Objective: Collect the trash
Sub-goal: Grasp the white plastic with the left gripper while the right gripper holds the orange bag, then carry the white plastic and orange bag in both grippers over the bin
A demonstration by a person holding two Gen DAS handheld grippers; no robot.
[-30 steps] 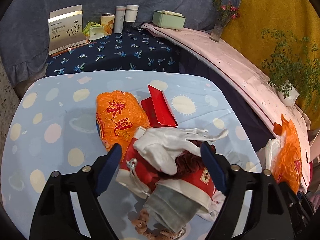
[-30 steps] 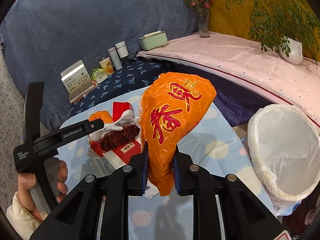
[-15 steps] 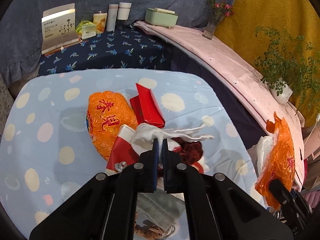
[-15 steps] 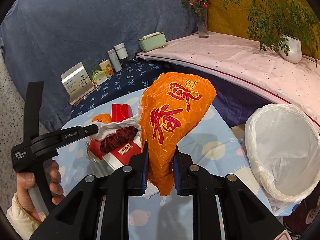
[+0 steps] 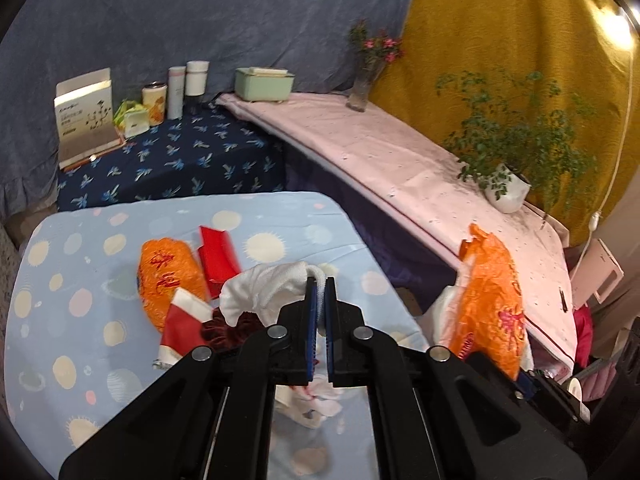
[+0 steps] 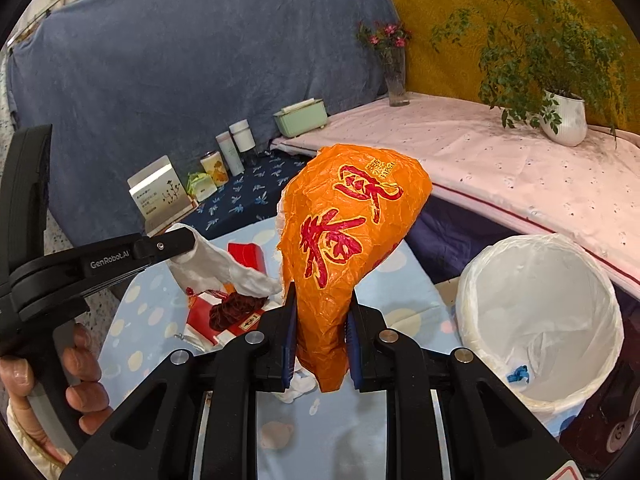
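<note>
- A blue drape and a yellow one hung behind a surface point(image 5: 120, 376) covered in pale blue spotted cloth.
- The left hand-held gripper point(image 5: 319, 292) had its jaws pinched together on a white glove point(image 5: 264, 288), which hung lifted above a red-and-white packet point(image 6: 224, 320).
- The right hand-held gripper point(image 6: 320, 320) was clamped on an orange bag point(image 6: 344, 240) (red characters printed on it), held up in the air.
- A lined white bin point(image 6: 536, 320) stood just right of the surface.
- Another orange bag point(image 5: 168, 276) and a red box point(image 5: 218, 258) lay on the cloth.
</note>
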